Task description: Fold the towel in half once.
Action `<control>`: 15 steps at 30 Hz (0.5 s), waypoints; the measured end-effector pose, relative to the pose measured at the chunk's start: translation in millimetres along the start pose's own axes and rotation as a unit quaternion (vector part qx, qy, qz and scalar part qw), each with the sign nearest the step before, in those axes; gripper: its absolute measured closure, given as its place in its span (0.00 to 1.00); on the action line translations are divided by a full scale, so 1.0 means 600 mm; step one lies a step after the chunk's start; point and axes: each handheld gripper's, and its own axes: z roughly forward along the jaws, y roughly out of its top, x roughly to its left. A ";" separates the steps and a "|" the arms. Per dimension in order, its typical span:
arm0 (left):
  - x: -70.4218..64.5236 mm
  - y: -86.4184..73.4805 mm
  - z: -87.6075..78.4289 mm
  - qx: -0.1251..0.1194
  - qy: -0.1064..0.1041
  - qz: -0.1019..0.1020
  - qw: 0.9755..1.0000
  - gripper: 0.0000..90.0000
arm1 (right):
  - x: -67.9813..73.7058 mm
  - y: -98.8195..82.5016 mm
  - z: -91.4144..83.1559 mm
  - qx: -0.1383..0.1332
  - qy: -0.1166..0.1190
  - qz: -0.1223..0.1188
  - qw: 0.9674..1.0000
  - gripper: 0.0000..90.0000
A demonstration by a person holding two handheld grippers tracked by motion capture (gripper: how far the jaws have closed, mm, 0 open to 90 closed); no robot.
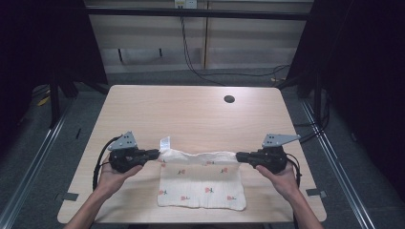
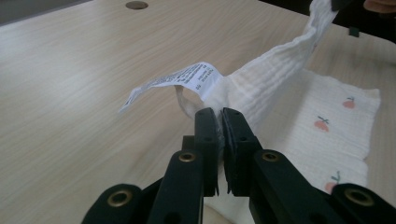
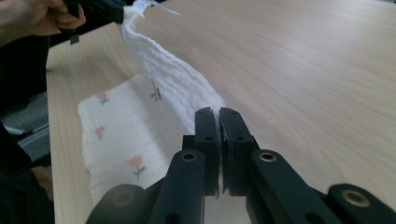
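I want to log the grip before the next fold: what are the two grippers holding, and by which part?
Both hold the cloth: the left gripper pinches its far corner by the label, the right gripper the other far corner.

I work at a light wood-grain table (image 1: 191, 112) with rounded corners and a round cable hole (image 1: 229, 99) near its far edge. Beyond it stands a pale panelled wall (image 1: 153, 33), joined by a vertical seam, with a white socket (image 1: 185, 4) at the top. Black cables (image 1: 191, 57) hang from it and trail across the grey carpeted floor (image 1: 157, 76). Dark curtains (image 1: 43, 38) close off both sides. Metal floor rails (image 1: 33, 162) run along either side of the table. Lighting is even and dim.
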 end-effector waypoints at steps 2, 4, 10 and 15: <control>-0.005 -0.002 0.000 0.007 -0.001 0.008 1.000 0.95 | 0.004 -0.005 -0.002 0.008 -0.003 -0.005 1.000 0.96; -0.010 -0.004 -0.002 0.008 -0.004 0.008 1.000 0.95 | 0.008 -0.009 -0.008 0.009 -0.002 -0.006 1.000 0.96; -0.021 -0.017 -0.001 0.019 -0.006 0.010 1.000 0.95 | 0.015 -0.028 -0.009 0.028 -0.004 -0.007 1.000 0.96; -0.034 -0.021 0.003 0.029 -0.022 0.013 0.999 0.95 | 0.018 -0.034 -0.008 0.043 -0.005 -0.009 0.999 0.96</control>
